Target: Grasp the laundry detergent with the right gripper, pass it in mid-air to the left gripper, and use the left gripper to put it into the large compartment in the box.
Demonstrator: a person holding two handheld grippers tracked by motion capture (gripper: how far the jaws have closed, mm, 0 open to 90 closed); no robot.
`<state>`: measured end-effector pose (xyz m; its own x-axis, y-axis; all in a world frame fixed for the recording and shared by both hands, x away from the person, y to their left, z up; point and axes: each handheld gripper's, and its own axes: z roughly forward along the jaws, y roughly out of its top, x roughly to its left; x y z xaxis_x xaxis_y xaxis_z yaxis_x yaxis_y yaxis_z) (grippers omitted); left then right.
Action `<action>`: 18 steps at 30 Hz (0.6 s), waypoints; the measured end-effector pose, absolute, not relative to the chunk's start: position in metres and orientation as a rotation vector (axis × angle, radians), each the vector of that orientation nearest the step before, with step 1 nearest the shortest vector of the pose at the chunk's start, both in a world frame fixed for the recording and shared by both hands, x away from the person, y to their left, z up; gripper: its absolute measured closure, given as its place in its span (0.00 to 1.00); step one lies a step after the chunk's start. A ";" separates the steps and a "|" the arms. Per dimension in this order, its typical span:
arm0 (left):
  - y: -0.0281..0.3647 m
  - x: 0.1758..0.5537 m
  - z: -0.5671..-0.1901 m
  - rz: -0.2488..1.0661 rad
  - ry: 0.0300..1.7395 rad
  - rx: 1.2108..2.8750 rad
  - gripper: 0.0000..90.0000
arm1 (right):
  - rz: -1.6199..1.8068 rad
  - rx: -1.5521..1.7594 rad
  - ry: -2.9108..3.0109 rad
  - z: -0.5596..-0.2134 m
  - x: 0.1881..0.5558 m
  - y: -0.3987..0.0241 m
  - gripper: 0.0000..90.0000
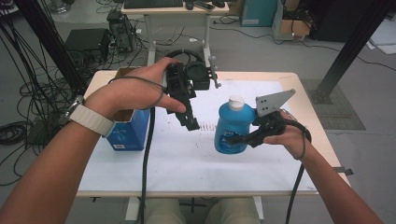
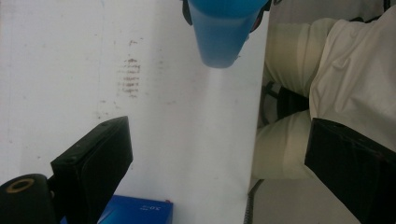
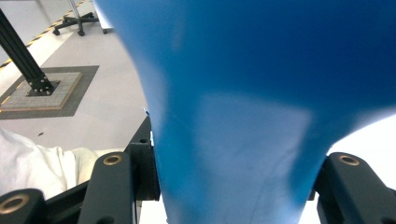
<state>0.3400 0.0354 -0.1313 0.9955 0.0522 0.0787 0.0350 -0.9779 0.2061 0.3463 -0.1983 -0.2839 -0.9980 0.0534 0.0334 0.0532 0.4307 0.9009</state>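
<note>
Two grippers were up over the table [image 1: 187,172] when I looked in. My right gripper [image 1: 240,138] had its jaws clamped on the waist of a blue bottle [image 1: 229,128], which I held upright, off the surface, just right of the table's middle. In the right gripper view that bottle [image 3: 252,121] sat squeezed between the two black jaws, and blue liquid filled it nearly to the white cap [image 1: 236,102]. A label with white and red print faced me on its front, but I could not read any of the writing. My left gripper [image 1: 190,122] hung beside the bottle, tilted down toward the sheet, and in the left gripper view its jaws stood wide with nothing between them; the bottom of the bottle [image 2: 220,39] showed ahead of them there.

At the left edge stood an open blue box [image 1: 125,128] with a brown cardboard inside; what it held I could not tell. Its small white label and the print on its side were too fine to read.

A white sheet covered the pale tabletop, marked by a patch of short dark smudges [image 1: 208,126] near the middle. Beyond it I saw a grey floor, tangled cables [image 1: 28,93], black frame posts, and a desk with a keyboard [image 1: 153,3].
</note>
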 end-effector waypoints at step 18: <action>0.025 0.345 -0.136 0.118 0.031 2.929 0.08 | 1.641 0.042 2.689 -0.291 0.356 -0.185 0.48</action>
<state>0.3450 0.0249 -0.1356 0.9966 0.0296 0.0775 0.0128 -0.9778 0.2092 0.3558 -0.1847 -0.2906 -0.9996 0.0182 0.0209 0.0269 0.4572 0.8890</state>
